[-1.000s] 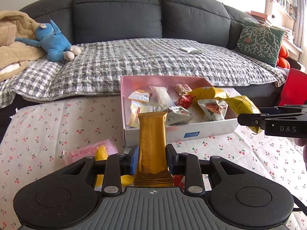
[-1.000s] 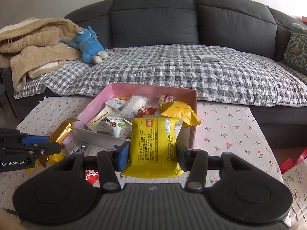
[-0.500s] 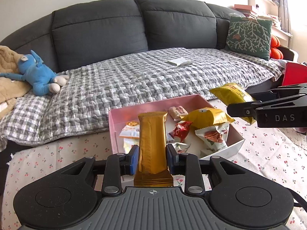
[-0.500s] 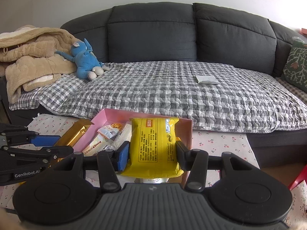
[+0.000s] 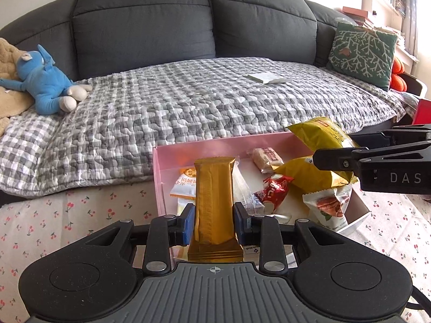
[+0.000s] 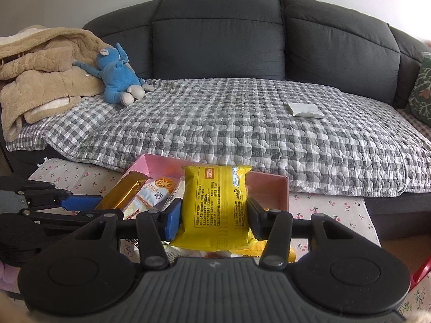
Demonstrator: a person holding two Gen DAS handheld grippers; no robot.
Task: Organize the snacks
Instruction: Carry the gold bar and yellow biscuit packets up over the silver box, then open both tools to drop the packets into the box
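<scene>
Over the pink snack box (image 5: 269, 141) both grippers are hanging, each one loaded. Left gripper (image 5: 214, 222) is clamping a gold wafer bar (image 5: 214, 196) narrow, blue pads pressing both long sides, bar standing upright with its top end poking over the box's left half. Right gripper (image 6: 212, 212) is holding a yellow snack packet (image 6: 215, 204) at a wider spread, pads squeezing its side edges, packet upright, printed back facing the camera. In the left wrist view that packet (image 5: 323, 134) is sitting above the box's far right corner, right-hand tool coming in from the right edge.

Box is resting on a cherry-print tablecloth (image 5: 80, 215), far wall running just beside the sofa's front edge. Inside are lying an orange-and-white sachet (image 5: 186, 184), a red wrapped candy (image 5: 272, 192), a pale biscuit pack (image 5: 266, 156), another yellow bag (image 5: 309, 175) and a nut pack (image 5: 330, 207) leaning against the near right wall. Bare white floor is showing mid-box, between the sachet and the red candy.

Left of the box the cloth is lying open; right of it cloth is showing too, with a red item (image 5: 423, 111) at the far right edge. In the right wrist view the two tools are sitting near each other, gold bar (image 6: 121, 193) just left of the yellow packet, not touching.

Behind, a grey checked quilt (image 5: 188, 102) is covering the dark sofa (image 5: 161, 21), with a blue plush toy (image 5: 45, 80) at left, a green cushion (image 5: 363, 51) at right, a white paper packet (image 5: 268, 78) mid-seat.
</scene>
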